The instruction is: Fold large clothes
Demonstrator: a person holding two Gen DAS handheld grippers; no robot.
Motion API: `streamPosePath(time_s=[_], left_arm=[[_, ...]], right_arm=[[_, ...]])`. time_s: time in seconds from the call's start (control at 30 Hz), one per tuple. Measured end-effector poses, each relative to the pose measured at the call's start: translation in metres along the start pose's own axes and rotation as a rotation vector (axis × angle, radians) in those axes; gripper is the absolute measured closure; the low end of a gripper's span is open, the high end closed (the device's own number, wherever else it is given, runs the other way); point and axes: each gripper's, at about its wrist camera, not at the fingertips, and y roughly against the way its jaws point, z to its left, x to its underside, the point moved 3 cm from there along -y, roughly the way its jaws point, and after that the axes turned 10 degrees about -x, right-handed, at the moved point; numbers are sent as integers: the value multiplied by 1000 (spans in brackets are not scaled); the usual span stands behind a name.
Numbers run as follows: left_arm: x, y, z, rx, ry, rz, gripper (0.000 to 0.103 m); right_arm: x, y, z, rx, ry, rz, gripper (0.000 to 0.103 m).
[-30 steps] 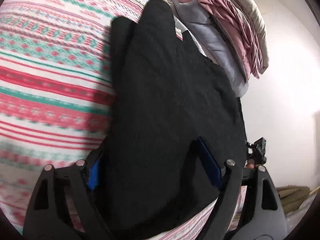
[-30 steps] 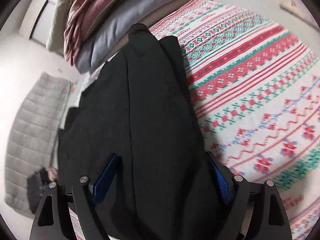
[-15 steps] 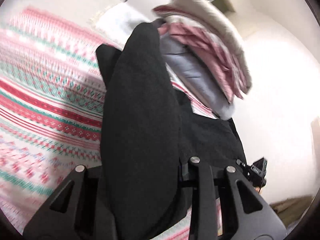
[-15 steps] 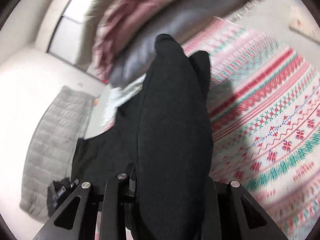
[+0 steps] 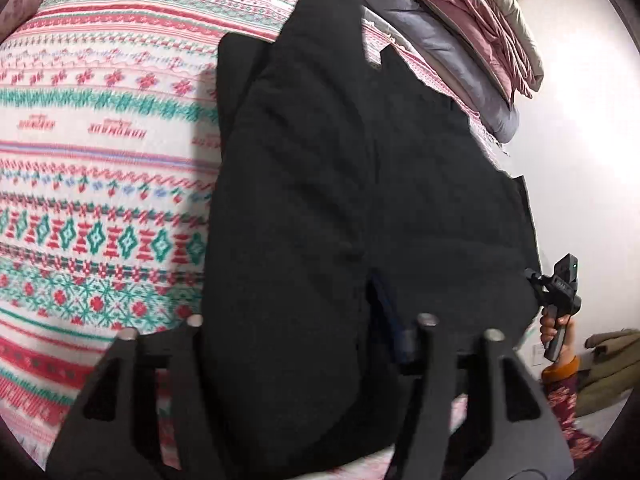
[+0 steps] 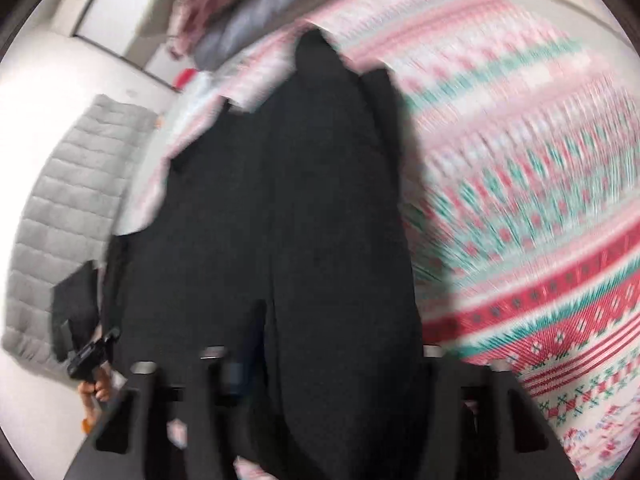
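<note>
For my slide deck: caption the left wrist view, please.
Black garment between the opening fingers of the left gripper, lying on a patterned bedspread.

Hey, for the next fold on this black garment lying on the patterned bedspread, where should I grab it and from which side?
Judging from both views, take the black garment at its near edge, where its bunched folds already sit between the opening jaws of the left gripper and right gripper. Come from the near side: it lies lengthwise away across the bedspread.
</note>
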Motion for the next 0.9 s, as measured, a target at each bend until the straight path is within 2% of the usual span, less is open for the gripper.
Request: streamPosePath(time_s=[0.07, 0.1, 0.17, 0.27, 0.4, 0.53, 0.57, 0.6, 0.67, 0.7, 0.73, 0.8, 0.9], left_arm=[[-4, 7, 1, -16, 23, 5, 40], [-10, 14, -2, -53, 10, 1, 40], [-23, 26, -9, -103, -46, -41, 39], [-45, 34, -17, -177, -109, -114, 38], [-86, 18, -26, -188, -134, -141, 38], [-128, -11, -36, -250, -145, -143, 38], [-135, -18, -38, -266, -145, -142, 39], [-142, -24, -40, -278, -143, -146, 45], [-150, -32, -42, -309, -130, -155, 63], [-151, -33, -43, -306, -116, -165, 84], [-150, -29, -43, -295, -106, -183, 96], [-146, -14, -50, -310, -101, -279, 96], [-143, 12, -65, -310, -123, -415, 96]], right_arm=[[1, -1, -8, -27, -13, -15, 34], [1, 3, -5, -4, -11, -10, 33], [-6, 14, 8, 106, 59, -5, 33], [-19, 32, 30, 219, 179, -47, 32], [-45, 25, 47, 218, 204, -77, 32], [-75, -12, 59, 311, 268, -89, 32], [-82, -22, 60, 331, 281, -89, 32], [-91, -32, 59, 349, 287, -92, 32], [-103, -46, 54, 378, 283, -108, 33], [-108, -45, 51, 382, 278, -124, 36], [-114, -45, 48, 378, 275, -161, 42], [-121, -43, 50, 372, 278, -229, 93], [-120, -24, 60, 342, 289, -361, 95]])
